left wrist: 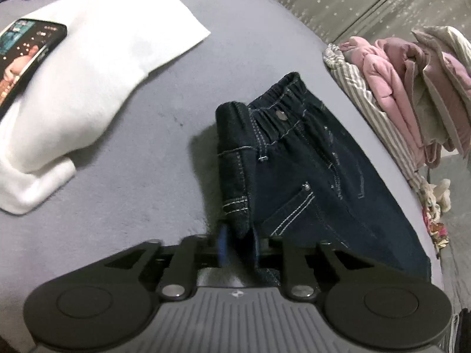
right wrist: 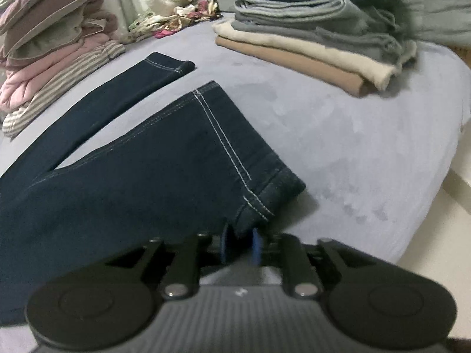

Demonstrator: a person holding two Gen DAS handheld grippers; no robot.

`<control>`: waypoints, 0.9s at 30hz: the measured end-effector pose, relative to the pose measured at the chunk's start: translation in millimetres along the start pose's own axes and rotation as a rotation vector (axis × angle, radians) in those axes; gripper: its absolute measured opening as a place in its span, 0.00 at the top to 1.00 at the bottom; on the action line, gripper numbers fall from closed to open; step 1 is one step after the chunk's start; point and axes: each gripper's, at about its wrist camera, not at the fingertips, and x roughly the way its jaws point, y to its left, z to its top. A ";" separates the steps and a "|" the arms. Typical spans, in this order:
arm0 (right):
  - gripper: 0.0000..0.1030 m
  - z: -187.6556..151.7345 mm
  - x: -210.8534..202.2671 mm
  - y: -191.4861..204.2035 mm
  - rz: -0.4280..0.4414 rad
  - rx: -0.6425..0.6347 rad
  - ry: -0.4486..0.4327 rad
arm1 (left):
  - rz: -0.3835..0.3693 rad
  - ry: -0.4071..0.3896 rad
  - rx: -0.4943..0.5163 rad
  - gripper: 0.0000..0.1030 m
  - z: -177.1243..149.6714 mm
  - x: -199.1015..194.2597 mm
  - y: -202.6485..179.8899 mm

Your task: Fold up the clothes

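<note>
Dark blue jeans (left wrist: 309, 182) lie on the grey bed cover (left wrist: 132, 191), with the elastic waistband (left wrist: 279, 111) pointing away in the left wrist view. A folded side edge of the waist stands up between the blue pads of my left gripper (left wrist: 239, 241), and the jaws are a little apart and loose around it. In the right wrist view the jeans (right wrist: 132, 182) spread out with both legs apart. The near leg's hem (right wrist: 265, 188) has its corner between the parted pads of my right gripper (right wrist: 240, 244), with a gap showing beside it.
A folded white garment (left wrist: 88, 73) carries a dark phone-like slab (left wrist: 26, 56). Pink and striped clothes (right wrist: 53, 44) are piled at the left. A stack of folded clothes (right wrist: 309, 35) sits at the far right, with floral cloth (right wrist: 176, 14) behind. The bed edge (right wrist: 426, 206) drops off on the right.
</note>
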 end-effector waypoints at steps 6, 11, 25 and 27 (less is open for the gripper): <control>0.21 7.1 -13.5 -6.5 -0.059 0.009 -0.046 | 0.039 -0.019 0.021 0.58 0.2 -17.0 -4.2; 0.11 16.6 -17.6 -4.0 -0.045 0.005 -0.071 | 0.053 -0.097 0.111 0.53 -3.6 -29.6 -23.4; 0.03 37.7 0.6 50.4 0.045 -0.114 -0.046 | 0.025 -0.092 0.325 0.48 -23.3 -17.8 -89.4; 0.03 39.8 4.2 61.6 0.066 -0.136 -0.037 | 0.019 -0.083 0.364 0.48 -28.2 -14.2 -99.6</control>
